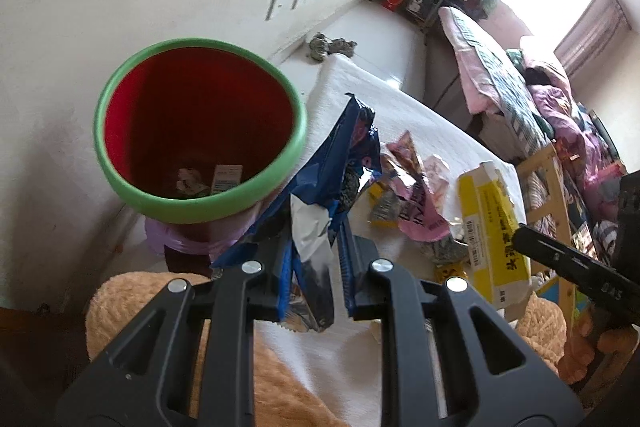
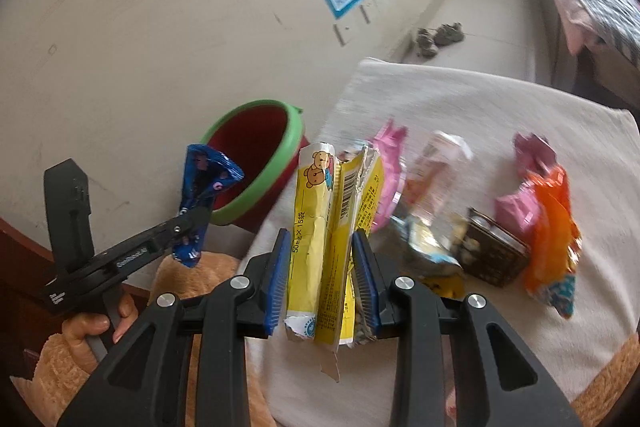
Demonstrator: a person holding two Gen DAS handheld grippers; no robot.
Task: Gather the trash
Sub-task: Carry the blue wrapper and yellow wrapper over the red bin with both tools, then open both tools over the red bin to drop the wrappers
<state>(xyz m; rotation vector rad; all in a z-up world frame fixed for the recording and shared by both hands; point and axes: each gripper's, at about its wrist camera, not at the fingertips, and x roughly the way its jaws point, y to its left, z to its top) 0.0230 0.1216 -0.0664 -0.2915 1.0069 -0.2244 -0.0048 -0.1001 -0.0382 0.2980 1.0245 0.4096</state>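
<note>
Left of centre, the left gripper [image 1: 310, 259] clamps a blue wrapper [image 1: 352, 147] beside the bin [image 1: 200, 205]; the right gripper [image 2: 322, 267] clamps a yellow box [image 2: 320, 227]. Released short of the rim, either would likely drop outside.

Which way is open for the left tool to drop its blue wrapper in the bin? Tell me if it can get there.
Probably yes. The left tool, shut on the blue wrapper, sits beside the bin, whose mouth is open, with nothing between them.
</note>
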